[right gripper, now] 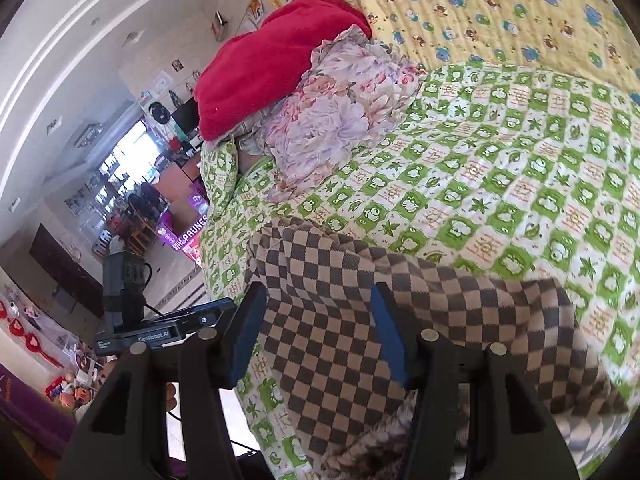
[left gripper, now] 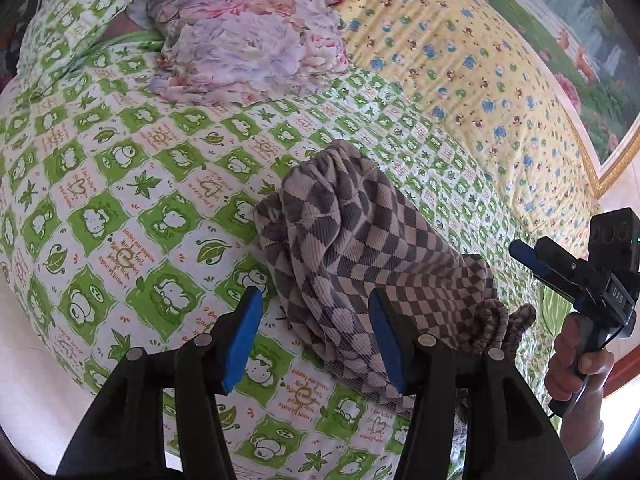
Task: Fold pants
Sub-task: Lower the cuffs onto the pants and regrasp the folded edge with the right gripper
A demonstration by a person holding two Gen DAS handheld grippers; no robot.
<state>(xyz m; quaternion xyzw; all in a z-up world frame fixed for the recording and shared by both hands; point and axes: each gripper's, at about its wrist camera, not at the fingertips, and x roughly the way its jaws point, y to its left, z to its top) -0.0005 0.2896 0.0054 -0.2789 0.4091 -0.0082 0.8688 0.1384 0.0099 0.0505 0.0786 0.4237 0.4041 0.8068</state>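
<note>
We've got the checkered pants [left gripper: 360, 248] bunched up on the green-patterned bedspread [left gripper: 120, 200] (floral pillow [left gripper: 248, 52] sits further back). Left gripper [left gripper: 316, 340] has its jaws apart over the pants' edge, gripping nothing. Right gripper [right gripper: 318, 332] hovers with jaws apart above the fabric too.

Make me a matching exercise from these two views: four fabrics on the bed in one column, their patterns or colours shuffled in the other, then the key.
Things:
1. pants
2. bedsheet
3. pillow
4. blanket

Descriptions:
A. plain red
B. pale pink and lilac flowers
C. brown and beige checks
D. green and white squares with leaves

Pairs: 1-C, 2-D, 3-B, 4-A
</note>
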